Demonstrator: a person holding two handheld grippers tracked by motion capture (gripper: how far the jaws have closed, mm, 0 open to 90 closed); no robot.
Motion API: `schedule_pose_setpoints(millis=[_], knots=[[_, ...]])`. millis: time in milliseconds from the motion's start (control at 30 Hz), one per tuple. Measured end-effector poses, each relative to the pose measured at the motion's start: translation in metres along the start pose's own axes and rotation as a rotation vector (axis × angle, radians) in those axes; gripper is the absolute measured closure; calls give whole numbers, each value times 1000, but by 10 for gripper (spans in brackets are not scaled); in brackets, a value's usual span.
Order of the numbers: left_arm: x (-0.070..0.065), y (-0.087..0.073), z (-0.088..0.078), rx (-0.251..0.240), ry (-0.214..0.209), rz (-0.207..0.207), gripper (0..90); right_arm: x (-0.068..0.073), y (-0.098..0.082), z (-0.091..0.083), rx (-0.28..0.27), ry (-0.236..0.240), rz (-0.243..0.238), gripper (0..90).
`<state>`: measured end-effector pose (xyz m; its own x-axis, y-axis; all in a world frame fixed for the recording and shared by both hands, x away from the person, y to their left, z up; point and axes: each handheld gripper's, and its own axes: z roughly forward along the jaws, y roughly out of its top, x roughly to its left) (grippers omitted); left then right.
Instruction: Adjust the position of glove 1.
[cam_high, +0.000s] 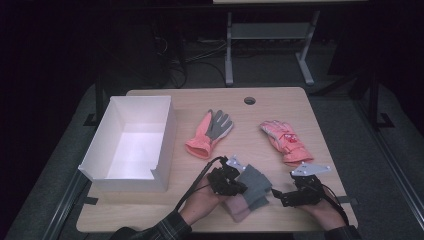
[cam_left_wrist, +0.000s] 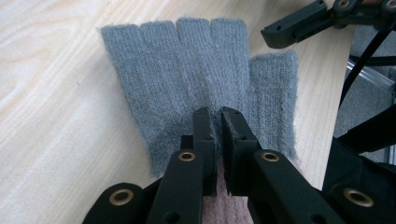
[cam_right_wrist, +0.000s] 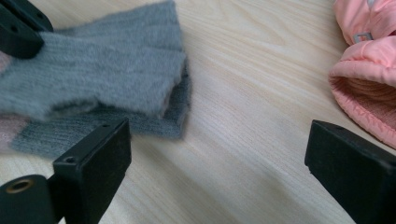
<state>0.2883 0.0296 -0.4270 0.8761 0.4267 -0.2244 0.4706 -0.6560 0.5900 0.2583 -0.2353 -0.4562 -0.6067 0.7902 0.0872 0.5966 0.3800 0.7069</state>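
A person sits at a pale wooden table (cam_high: 280, 107), a black gripper in each hand. The left gripper (cam_high: 239, 186) has its two jaws pinched almost together on a grey knitted fingerless glove (cam_high: 254, 184) near the front edge; in the left gripper view the jaws meet over the fuzzy grey palm (cam_left_wrist: 187, 70), just below the four short finger stubs, with a strip of dusty pink cuff showing beneath them. The right gripper (cam_high: 278, 195) sits just to the right of that glove, jaws spread wide and holding nothing; in the right gripper view they stand well apart with bare wood between them, and the grey glove (cam_right_wrist: 107, 74) lies ahead to the left, one layer lifted a little over another. Farther back on the table lie two more gloves, apart from each other: a salmon-pink one with a grey palm (cam_high: 210, 132) near the middle, and a pink padded ski glove (cam_high: 286, 141) to the right, whose ribbed open cuff (cam_right_wrist: 369, 79) shows at the edge of the right gripper view. An open white cardboard box (cam_high: 165, 145) stands at the left side of the table.
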Motion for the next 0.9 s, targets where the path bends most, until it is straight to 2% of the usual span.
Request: schedule_pose_setpoints(millis=[100, 133, 233, 367, 433, 500, 600, 667, 800, 900], knots=[[-1, -1, 4, 8, 3, 2, 837, 0, 0, 0, 0, 0, -1, 66], [-1, -2, 7, 22, 5, 15, 827, 0, 0, 0, -1, 0, -2, 67], [-1, -3, 10, 21, 5, 8, 802, 0, 0, 0, -1, 0, -1, 66], [0, -2, 8, -8, -18, 2, 631, 0, 0, 0, -2, 1, -1, 66], [0, -1, 3, -30, -29, 4, 599, 0, 0, 0, -1, 2, 1, 66], [0, 1, -5, -47, -42, 11, 633, 0, 0, 0, -1, 1, 0, 67], [-3, 0, -13, -66, -85, 19, 827, 0, 0, 0, -3, 2, 0, 66], [-10, -2, -15, -64, -103, 37, 892, -1, 0, 0, -4, 2, -5, 66], [-23, -7, -8, -28, -120, 70, 896, 0, 0, 0, -1, 2, 3, 66], [-28, -14, 0, -2, -150, 65, 896, 0, 0, 0, 0, 2, 2, 66]])
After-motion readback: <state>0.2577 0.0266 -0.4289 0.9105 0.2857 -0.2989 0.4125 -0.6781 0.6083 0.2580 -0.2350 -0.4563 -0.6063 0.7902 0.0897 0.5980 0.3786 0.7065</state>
